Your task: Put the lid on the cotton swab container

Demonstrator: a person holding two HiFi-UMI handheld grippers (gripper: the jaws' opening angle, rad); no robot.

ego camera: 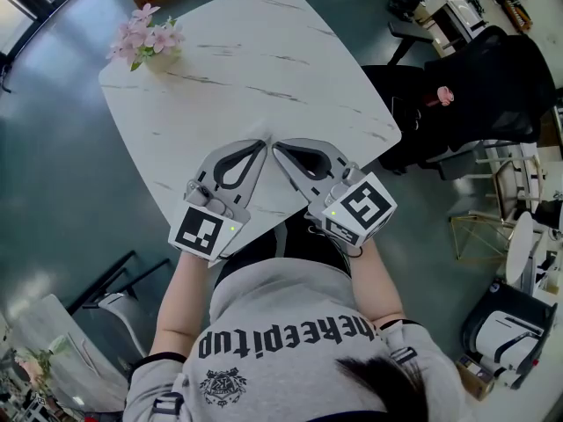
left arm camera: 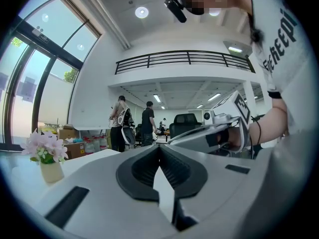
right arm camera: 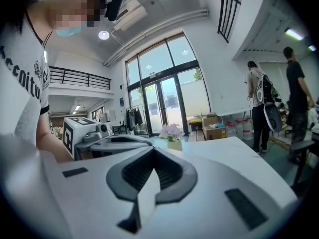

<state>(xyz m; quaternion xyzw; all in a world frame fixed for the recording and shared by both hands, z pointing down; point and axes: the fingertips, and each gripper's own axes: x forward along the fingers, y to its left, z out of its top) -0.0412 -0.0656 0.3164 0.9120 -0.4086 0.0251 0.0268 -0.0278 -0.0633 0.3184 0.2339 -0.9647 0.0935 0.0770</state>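
No cotton swab container and no lid show in any view. In the head view my left gripper (ego camera: 262,143) and right gripper (ego camera: 276,145) hover side by side over the near edge of the white marble table (ego camera: 264,69), tips almost meeting. Both are shut with nothing between the jaws. In the left gripper view the left gripper (left arm camera: 159,147) points level across the room, with the right one beside it at the right. In the right gripper view the right gripper (right arm camera: 153,151) points toward the glass doors.
A small vase of pink flowers (ego camera: 145,38) stands at the table's far left corner, also seen as flowers (left arm camera: 46,153) and flowers (right arm camera: 172,133). A black office chair (ego camera: 475,86) sits right of the table. Two people (left arm camera: 134,126) stand far off in the room.
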